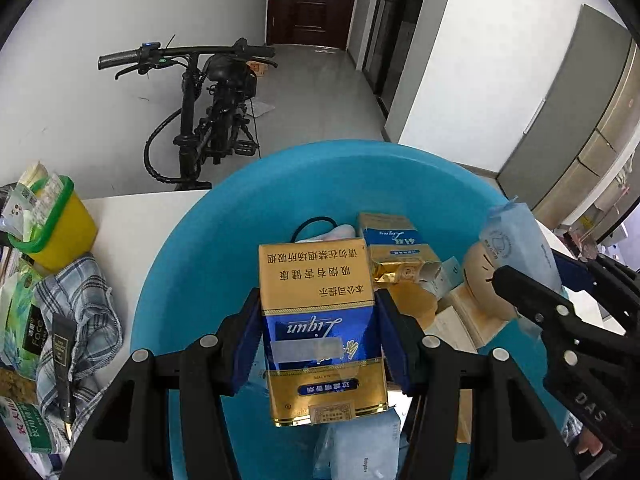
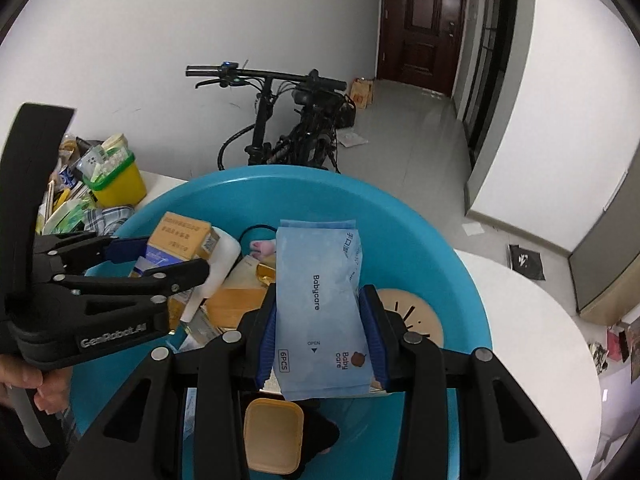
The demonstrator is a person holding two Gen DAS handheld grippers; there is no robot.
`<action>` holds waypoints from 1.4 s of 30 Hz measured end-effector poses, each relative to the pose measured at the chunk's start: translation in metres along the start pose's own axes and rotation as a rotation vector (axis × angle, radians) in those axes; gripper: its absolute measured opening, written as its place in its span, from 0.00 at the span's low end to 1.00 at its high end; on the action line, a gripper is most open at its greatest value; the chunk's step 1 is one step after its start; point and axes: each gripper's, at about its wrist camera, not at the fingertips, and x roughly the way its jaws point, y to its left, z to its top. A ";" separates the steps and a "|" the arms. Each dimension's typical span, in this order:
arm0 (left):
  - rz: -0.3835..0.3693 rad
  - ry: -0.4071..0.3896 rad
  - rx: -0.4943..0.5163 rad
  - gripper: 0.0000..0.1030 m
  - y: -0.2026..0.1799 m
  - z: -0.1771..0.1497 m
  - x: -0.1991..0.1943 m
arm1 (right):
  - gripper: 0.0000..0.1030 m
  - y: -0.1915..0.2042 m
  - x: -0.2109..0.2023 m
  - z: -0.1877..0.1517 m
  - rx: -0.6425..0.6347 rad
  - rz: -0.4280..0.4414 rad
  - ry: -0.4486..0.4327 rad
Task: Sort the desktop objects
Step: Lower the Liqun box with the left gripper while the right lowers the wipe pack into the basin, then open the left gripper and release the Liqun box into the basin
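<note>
A gold and blue cigarette box is clamped between the pads of my left gripper, over the blue plastic basin. My right gripper is shut on a light-blue Babycare pouch above the same basin. Each gripper shows in the other's view: the right gripper with the pouch, and the left gripper with its box. In the basin lie another cigarette box, a wooden clock face, a black cord and more packets.
A yellow bin with a green rim full of packets stands on the white table left of the basin, next to a plaid cloth. A tan lidded box sits below my right gripper. A black bicycle leans against the far wall.
</note>
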 end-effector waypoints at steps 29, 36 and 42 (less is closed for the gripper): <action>0.055 -0.082 0.029 0.85 -0.011 0.001 -0.010 | 0.36 -0.004 0.001 0.003 0.003 0.008 -0.005; 0.074 -0.127 -0.010 0.85 0.003 0.007 -0.028 | 0.36 -0.004 0.001 0.003 0.005 0.007 -0.009; 0.064 -0.118 -0.035 0.85 0.009 0.007 -0.026 | 0.36 0.002 0.009 0.001 -0.010 0.012 0.012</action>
